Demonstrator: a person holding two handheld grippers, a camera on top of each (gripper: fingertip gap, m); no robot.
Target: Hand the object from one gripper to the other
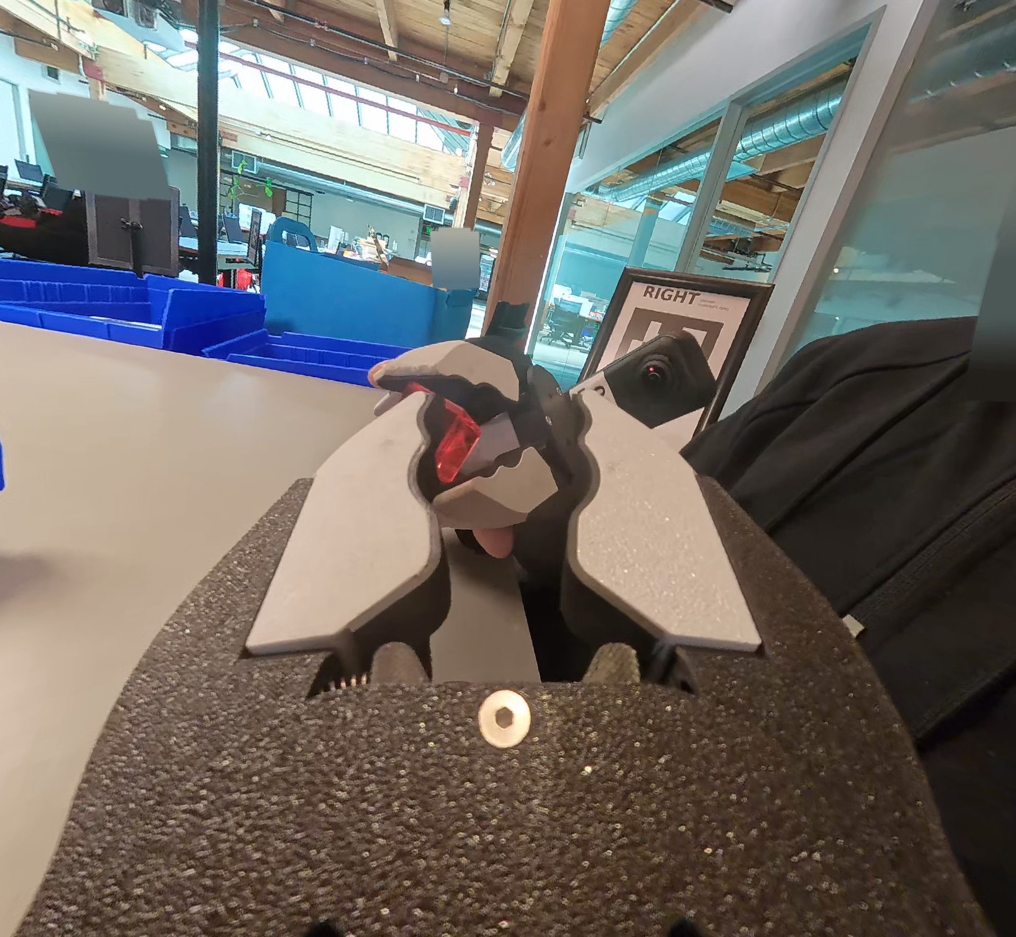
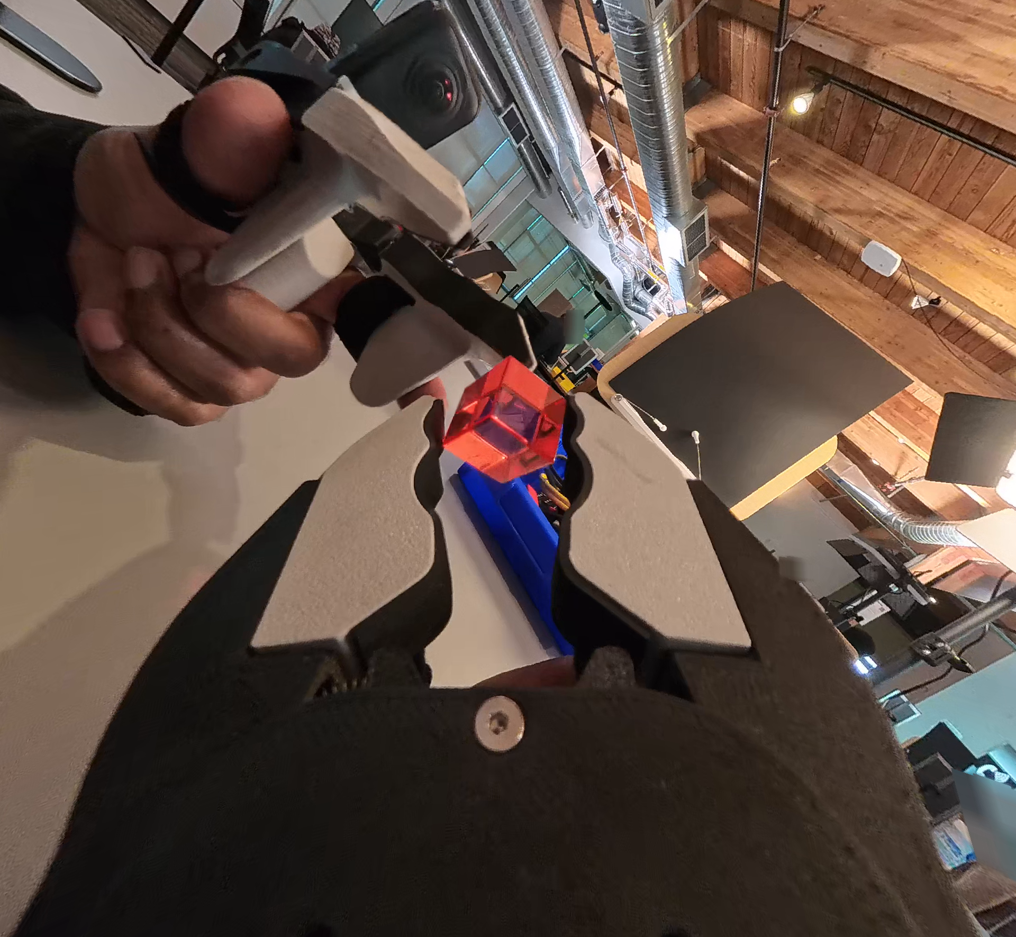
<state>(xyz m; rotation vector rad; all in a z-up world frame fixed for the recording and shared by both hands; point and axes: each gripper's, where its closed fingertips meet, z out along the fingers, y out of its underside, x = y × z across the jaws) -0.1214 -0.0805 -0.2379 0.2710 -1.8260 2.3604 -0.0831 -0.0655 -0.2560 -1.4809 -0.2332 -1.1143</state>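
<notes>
A clear red cube (image 2: 503, 418) sits between the tips of my right gripper (image 2: 503, 410), whose two fingers close on its sides, held in the air above the table. In the left wrist view the cube (image 1: 453, 438) shows between the right gripper's (image 1: 434, 438) upper and lower fingers. My left gripper (image 1: 495, 405) is open wide around the right gripper's tip, and its left finger (image 1: 363, 498) lies beside the cube. In the right wrist view the left gripper (image 2: 418, 314) is held by a hand (image 2: 165, 306), jaws apart.
A pale table (image 1: 137, 471) lies below. Blue bins (image 1: 137, 306) stand along its far edge, and one shows under the cube (image 2: 511, 526). A framed sign (image 1: 676, 328) stands at the right, next to a person's black jacket (image 1: 879, 471).
</notes>
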